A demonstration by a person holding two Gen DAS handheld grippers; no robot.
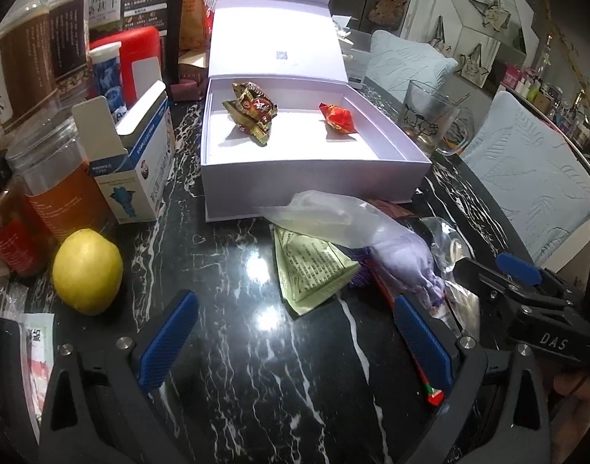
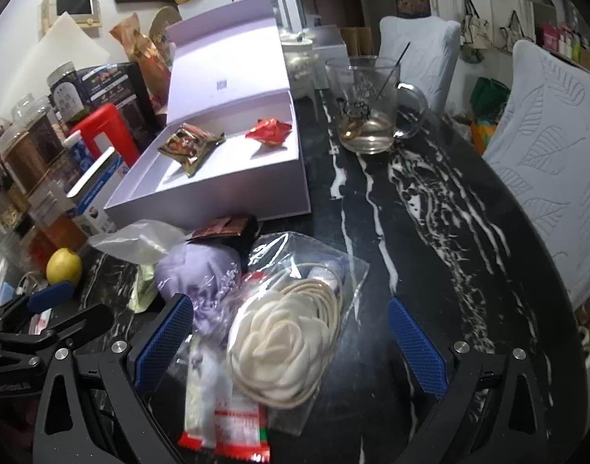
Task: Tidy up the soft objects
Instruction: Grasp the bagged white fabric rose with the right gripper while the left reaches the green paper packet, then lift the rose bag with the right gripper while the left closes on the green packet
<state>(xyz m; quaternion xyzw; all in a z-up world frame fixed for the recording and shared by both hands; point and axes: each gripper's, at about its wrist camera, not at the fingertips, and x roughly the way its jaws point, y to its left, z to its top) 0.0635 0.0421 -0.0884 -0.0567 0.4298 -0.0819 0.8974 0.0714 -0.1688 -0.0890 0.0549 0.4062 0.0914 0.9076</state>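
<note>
An open white box [image 1: 314, 172] holds a gold candy wrapper [image 1: 252, 112] and a red candy wrapper [image 1: 337, 118]. In front of it lie a pale green packet [image 1: 306, 270] and a purple soft item in a clear bag [image 1: 399, 263]. My left gripper [image 1: 295, 342] is open over bare tabletop, with the purple item by its right finger. My right gripper [image 2: 291, 344] is open around a white fabric rose in a clear bag [image 2: 283, 332]; the pads stand apart from it. The purple item [image 2: 202, 274] and a red-white packet [image 2: 233, 425] lie by its left finger.
Jars, a red container and a small blue-white carton [image 1: 140, 154] crowd the left side. A lemon [image 1: 88, 270] sits near the left gripper. A glass mug [image 2: 368, 116] with liquid stands right of the box. Padded chairs [image 2: 558, 147] line the table's right edge.
</note>
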